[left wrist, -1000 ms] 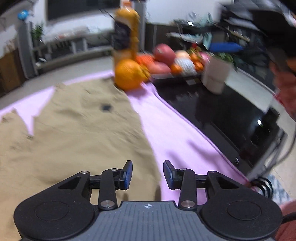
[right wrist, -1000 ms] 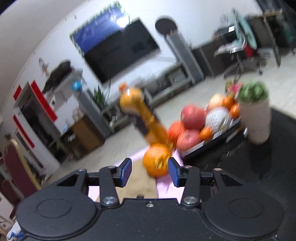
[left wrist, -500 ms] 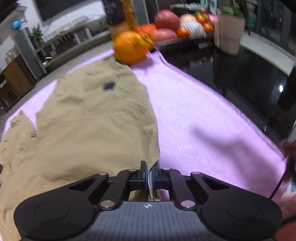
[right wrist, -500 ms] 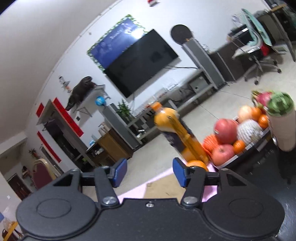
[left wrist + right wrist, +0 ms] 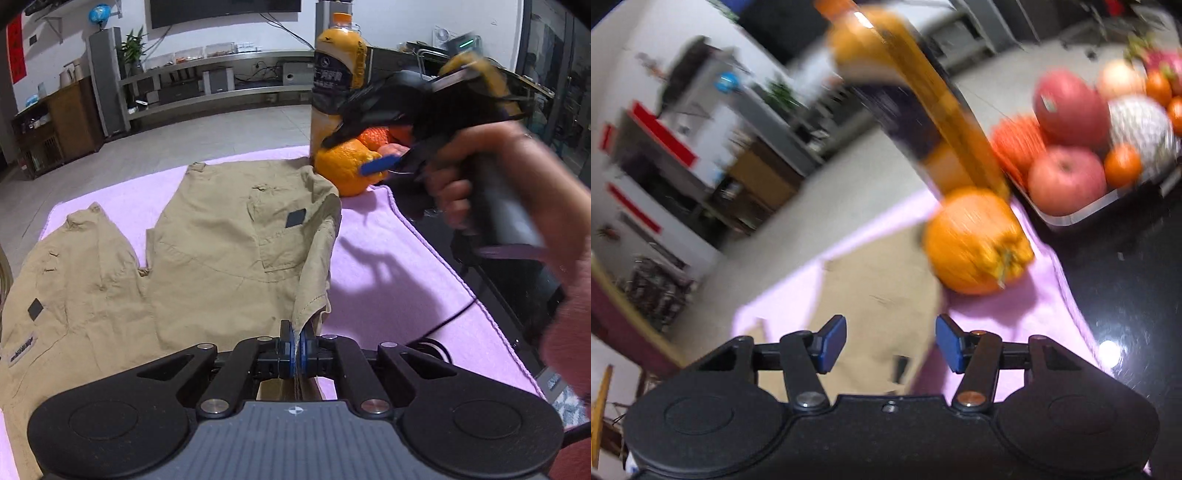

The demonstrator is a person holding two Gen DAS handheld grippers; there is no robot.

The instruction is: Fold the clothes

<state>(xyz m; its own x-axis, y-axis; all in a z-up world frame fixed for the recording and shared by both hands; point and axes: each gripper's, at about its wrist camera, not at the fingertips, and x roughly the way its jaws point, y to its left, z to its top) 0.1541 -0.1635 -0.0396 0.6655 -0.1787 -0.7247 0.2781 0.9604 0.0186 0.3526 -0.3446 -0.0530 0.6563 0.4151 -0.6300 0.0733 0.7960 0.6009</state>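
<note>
Since a second ago, left hand-held gripper [image 5: 295,345] has clamped the shorts' [image 5: 207,266] hem, lifting it.
One pair of shorts on one purple cloth [image 5: 388,266] covering the counter [image 5: 1126,277]; right hand-held gripper [image 5: 891,343] empty, jaws closing; one orange [image 5: 975,240], one bottle [image 5: 338,79].

Shown are one pair of khaki shorts [image 5: 207,258] on one purple cloth [image 5: 388,266], one large orange [image 5: 975,240], one bottle of orange drink [image 5: 338,74], one tray of fruit [image 5: 1082,216] with two red apples, and two hand-held grippers, left hand-held gripper [image 5: 295,343] and right hand-held gripper [image 5: 891,343].
</note>
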